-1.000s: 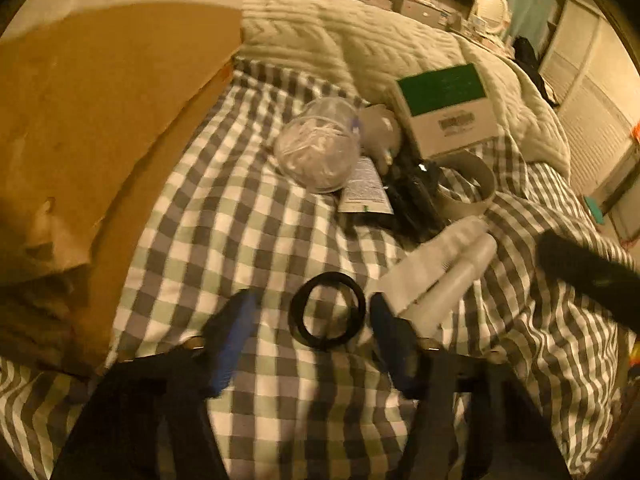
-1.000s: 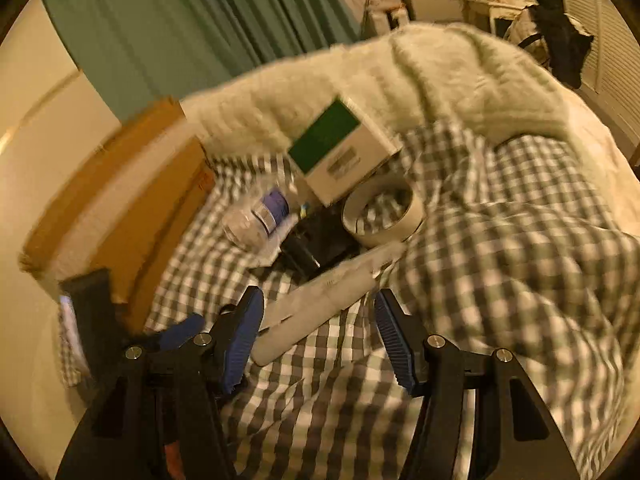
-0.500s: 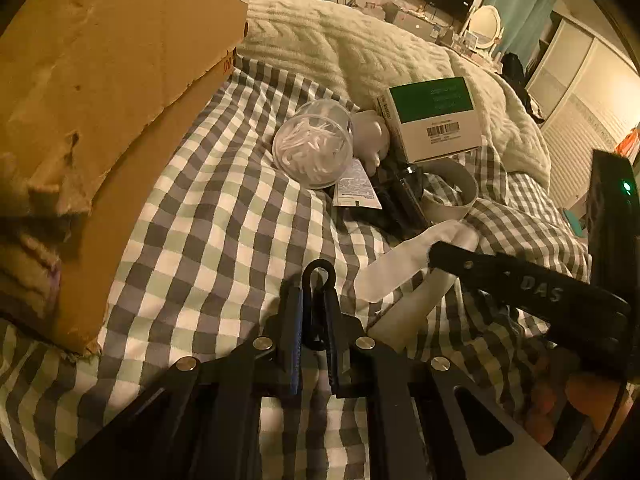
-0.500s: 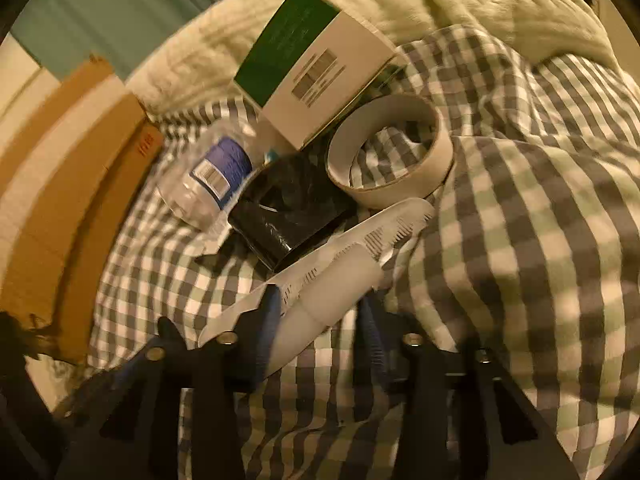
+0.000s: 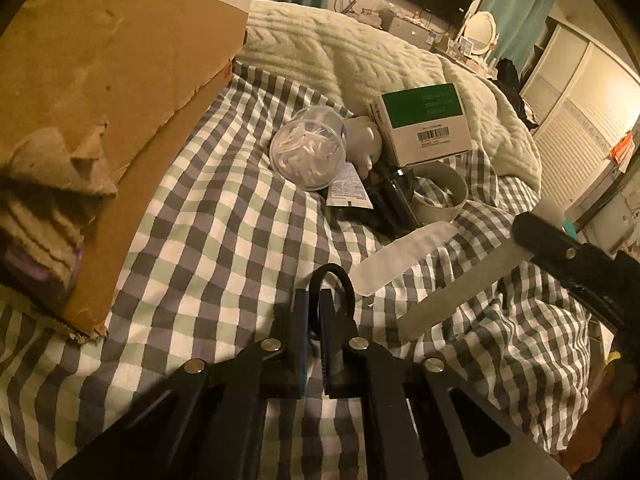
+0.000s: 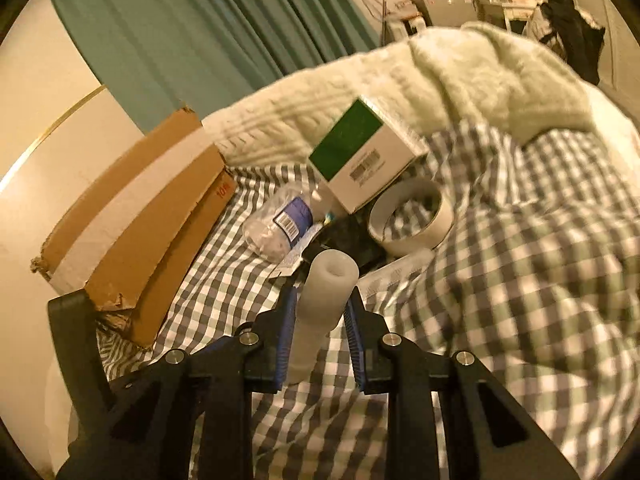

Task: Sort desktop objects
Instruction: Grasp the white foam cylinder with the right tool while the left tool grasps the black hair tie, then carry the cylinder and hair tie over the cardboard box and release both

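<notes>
The left tongs were clenched on a black ring, which stood pinched between the two pads with its loop poking out just beyond the tips, over the checked cloth. Just past the tips and to their right lay a flat pale strip on the cloth, and further right the right tongs showed as a dark bar with a pale tube running from it toward the near side. To the left of the left tongs a cardboard box leaned, its torn edge close by. Further ahead sat a clear bottle, a black thing I could not make out, a roll of tape and a green-and-white box, all crowded together, with a cream knitted blanket behind them.

The right tongs were closing on the pale tube, which rose between the blue pads, its hollow end tilted up above the cloth. Whether both pads pressed it I could not tell. Beyond the tips lay the bottle, the tape roll and the box; the cardboard box stood well to the left, before a green curtain.
</notes>
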{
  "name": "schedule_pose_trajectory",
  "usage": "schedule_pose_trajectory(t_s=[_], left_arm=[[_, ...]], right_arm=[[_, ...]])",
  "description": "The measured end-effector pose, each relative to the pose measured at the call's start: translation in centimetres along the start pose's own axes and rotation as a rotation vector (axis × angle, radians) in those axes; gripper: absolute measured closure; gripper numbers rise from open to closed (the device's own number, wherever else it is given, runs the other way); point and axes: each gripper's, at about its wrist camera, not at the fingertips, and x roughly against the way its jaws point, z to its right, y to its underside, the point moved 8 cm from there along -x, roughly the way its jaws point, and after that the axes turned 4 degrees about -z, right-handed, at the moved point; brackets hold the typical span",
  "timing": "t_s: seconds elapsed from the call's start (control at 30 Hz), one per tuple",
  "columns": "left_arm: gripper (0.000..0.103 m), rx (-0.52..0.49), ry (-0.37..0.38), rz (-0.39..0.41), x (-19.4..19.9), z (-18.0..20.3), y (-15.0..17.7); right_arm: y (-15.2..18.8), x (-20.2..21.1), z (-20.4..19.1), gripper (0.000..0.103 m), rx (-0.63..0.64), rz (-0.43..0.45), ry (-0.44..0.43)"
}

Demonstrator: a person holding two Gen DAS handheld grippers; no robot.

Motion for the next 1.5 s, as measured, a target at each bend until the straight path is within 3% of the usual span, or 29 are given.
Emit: schedule_pose_trajectory(t_s=[0.1, 0.33, 0.43, 0.73, 0.93, 1.0, 1.13, 1.3, 1.5], left_arm=[[0.099, -0.001, 0.014, 0.015, 0.4, 0.2, 0.0], [0.1, 0.008, 0.023, 0.041, 1.2, 0.1, -0.2], [0.1, -0.005, 0.025, 0.076, 2.3, 0.5, -0.4], [0.1, -0.149, -0.02, 0.211, 7.6, 3.4, -2.1], [0.1, -0.114, 0.026, 0.189, 11.0, 3.1, -3.8], [0.1, -0.099, 0.045, 0.216, 13.2, 2.9, -4.9], [0.1, -0.133, 0.022, 0.315, 18.4, 2.8, -7.8], [0.1, -0.091, -0.047, 0.394, 23.7, 0.1, -12.9], [0.1, -0.021, -0.235, 0.414, 26.1, -7.5, -16.0]], right_arm=[[-0.1, 1.1, 0.3, 0.081, -0.006, 0.024, -0.004], [-0.5, 2.7, 0.1, 0.082, 0.068, 0.076, 0.103], [-0.6, 3.0, -0.1, 0.082, 0.078, 0.084, 0.099], [-2.2, 6.4, -3.0, 0.083, 0.197, 0.151, 0.128], [-4.3, 9.4, -6.2, 0.083, 0.272, 0.154, 0.096], [-4.8, 10.3, -7.5, 0.082, 0.312, 0.155, 0.105], [-6.3, 12.5, -11.2, 0.083, 0.371, 0.168, 0.076], [-8.5, 14.5, -17.2, 0.083, 0.446, 0.2, 0.022], [-9.8, 14.0, -25.0, 0.083, 0.51, 0.164, -0.102]])
